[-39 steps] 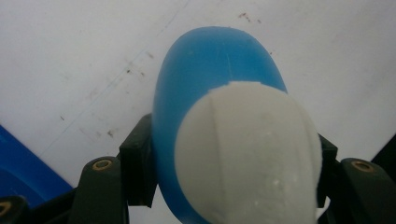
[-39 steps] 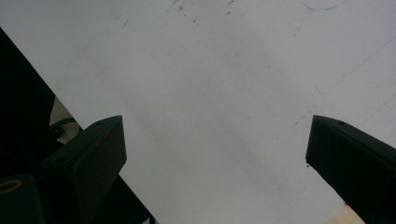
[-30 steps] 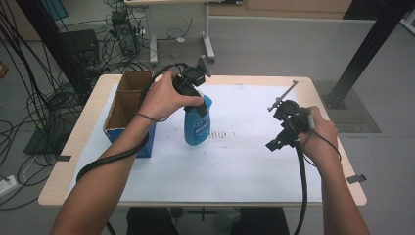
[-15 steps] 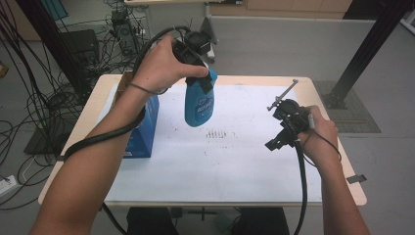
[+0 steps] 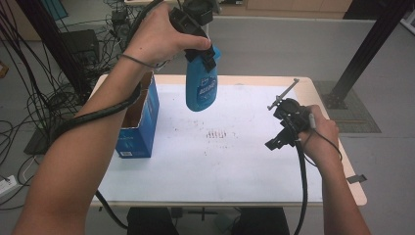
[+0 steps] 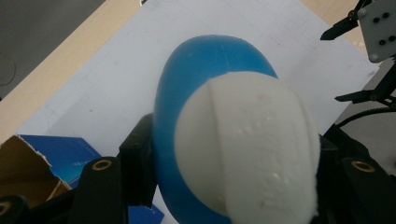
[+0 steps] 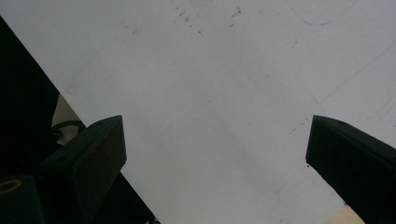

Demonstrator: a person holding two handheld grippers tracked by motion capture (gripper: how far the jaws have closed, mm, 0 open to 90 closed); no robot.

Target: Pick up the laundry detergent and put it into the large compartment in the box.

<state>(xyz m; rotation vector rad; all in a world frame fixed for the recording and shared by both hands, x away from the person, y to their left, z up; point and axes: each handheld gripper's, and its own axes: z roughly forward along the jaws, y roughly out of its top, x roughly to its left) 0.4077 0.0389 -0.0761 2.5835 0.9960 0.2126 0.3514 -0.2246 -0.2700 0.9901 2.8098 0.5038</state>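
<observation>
**Blue bottle held clear of the tabletop**

The left gripper [image 5: 208, 54] holds a blue bottle [image 5: 201, 87] in the air above the white tabletop [image 5: 235, 166], its jaws clamped on the shoulders just under the white cap [image 6: 250, 149] — the sensible place to grip, where the body narrows. The smooth, rounded plastic looks slippery and probably light; a hard squeeze could dent it. The bottle is oval in section, with a white-lettered label. An open blue carton [image 5: 139, 122] stands below at the left. The right gripper [image 5: 284, 139] rests near the tabletop's right side — jaws spread wide, empty.
</observation>
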